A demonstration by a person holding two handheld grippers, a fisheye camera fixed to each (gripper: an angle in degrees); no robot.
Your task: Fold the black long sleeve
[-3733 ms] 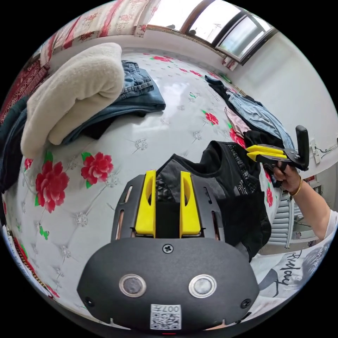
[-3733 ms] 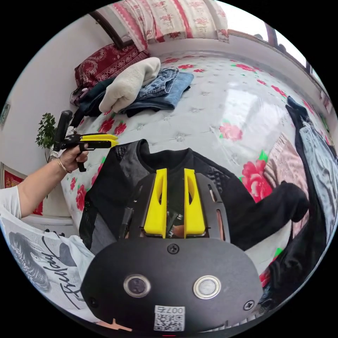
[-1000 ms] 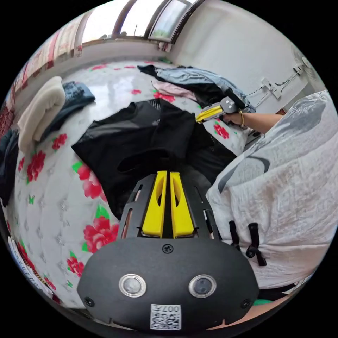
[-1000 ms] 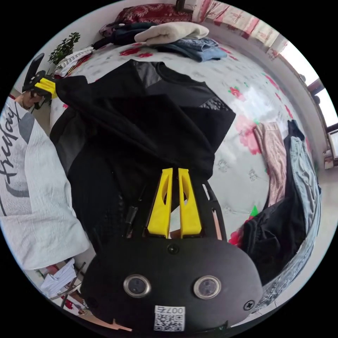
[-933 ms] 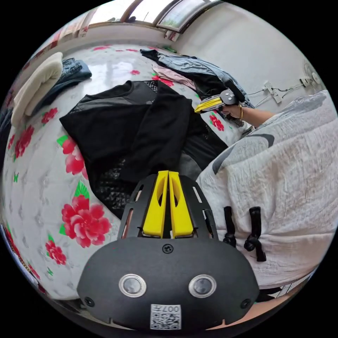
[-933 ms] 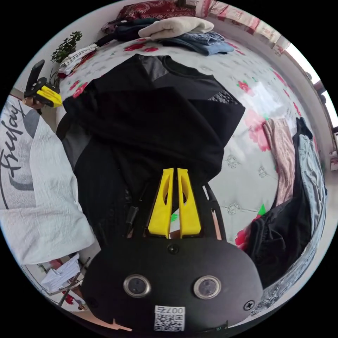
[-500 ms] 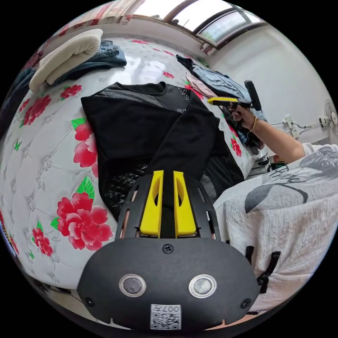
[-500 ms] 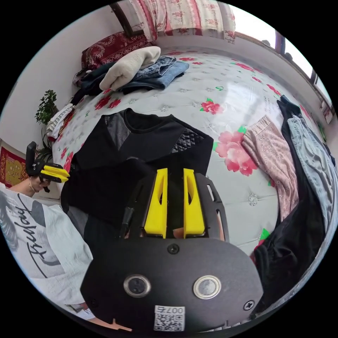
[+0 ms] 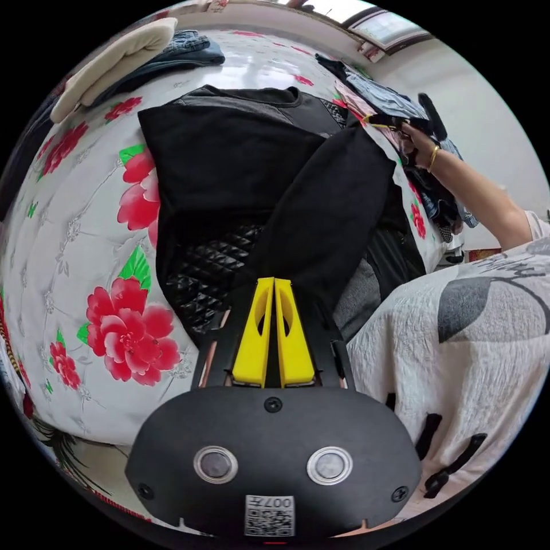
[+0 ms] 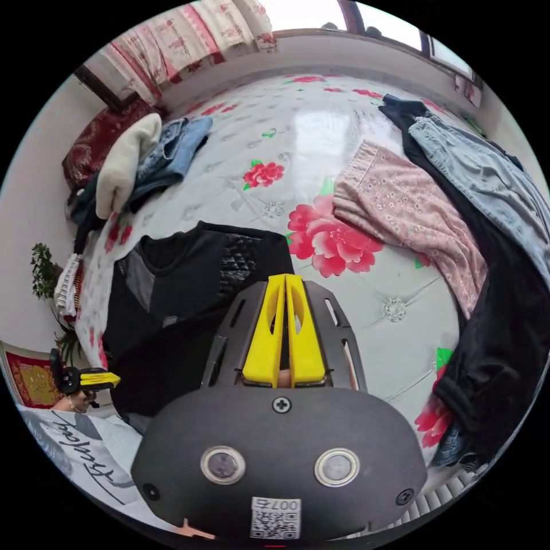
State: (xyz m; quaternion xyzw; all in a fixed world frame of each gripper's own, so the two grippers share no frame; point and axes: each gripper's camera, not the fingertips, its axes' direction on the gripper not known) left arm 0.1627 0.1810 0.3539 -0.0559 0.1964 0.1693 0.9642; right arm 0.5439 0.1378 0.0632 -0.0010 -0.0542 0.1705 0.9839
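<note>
Bed (image 9: pixel 74 229): white quilted cover, red flower print; carries all the clothes.

Black long sleeve (image 9: pixel 229 166): spread flat on the bed near its edge by the person, collar toward the window side. One sleeve lies folded across the body toward the left tongs; hem hangs over the bed edge.

Clothes heap (image 10: pixel 504 240), black and blue denim: along the bed's far side in the right gripper view. Pink floral garment (image 10: pixel 407 217) flat beside it.

Folded stack, cream piece over jeans (image 10: pixel 149 160): well apart from the shirt, near the red pillow.

Left tongs (image 9: pixel 274 282): jaws nearly together, tips at the sleeve's end; a grip on the cloth cannot be confirmed.

Right tongs (image 10: pixel 285 279): jaws closed to a thin gap, tips just past the shirt's shoulder edge; whether cloth is pinched cannot be told.
</note>
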